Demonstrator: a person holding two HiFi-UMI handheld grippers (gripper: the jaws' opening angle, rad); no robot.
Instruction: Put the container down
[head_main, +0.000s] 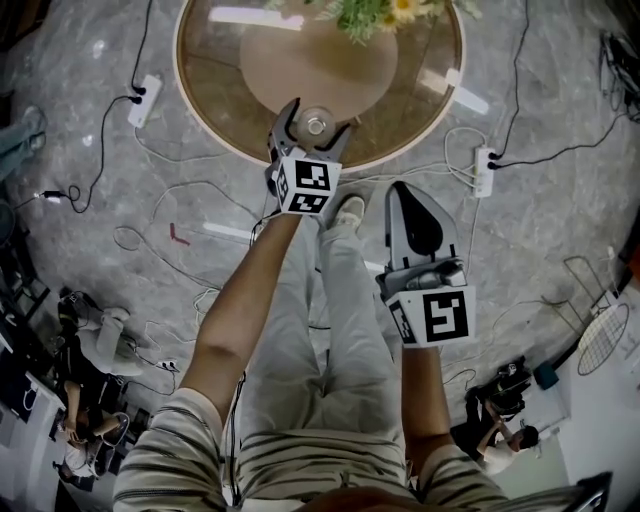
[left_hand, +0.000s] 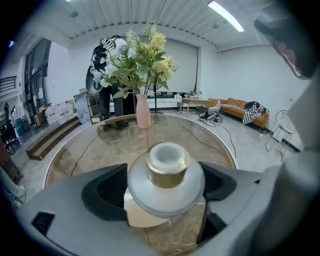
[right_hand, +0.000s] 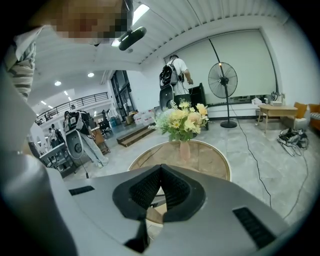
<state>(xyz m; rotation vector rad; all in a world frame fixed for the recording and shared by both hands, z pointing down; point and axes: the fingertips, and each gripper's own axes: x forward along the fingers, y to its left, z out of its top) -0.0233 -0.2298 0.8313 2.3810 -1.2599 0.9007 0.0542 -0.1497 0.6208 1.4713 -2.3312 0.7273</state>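
Observation:
A clear container (left_hand: 166, 175) with a grey lid and a gold-collared white cap stands on the round glass table (left_hand: 95, 147). It sits between the jaws of my left gripper (left_hand: 165, 202), which are spread wide on either side of it, so the gripper is open. In the head view the same container (head_main: 315, 120) is near the table's (head_main: 215, 95) front edge, inside the left gripper (head_main: 316, 133). My right gripper (head_main: 405, 192) hangs lower and nearer, off the table over the floor. Its pads meet with nothing between them (right_hand: 161, 172), so it is shut.
A pink vase of flowers (left_hand: 143, 111) stands farther back on the table. Power strips (head_main: 144, 98) and loose cables lie on the grey floor around it. The person's shoe (head_main: 347, 212) is just below the table edge. A standing fan (right_hand: 222, 82) is at the far wall.

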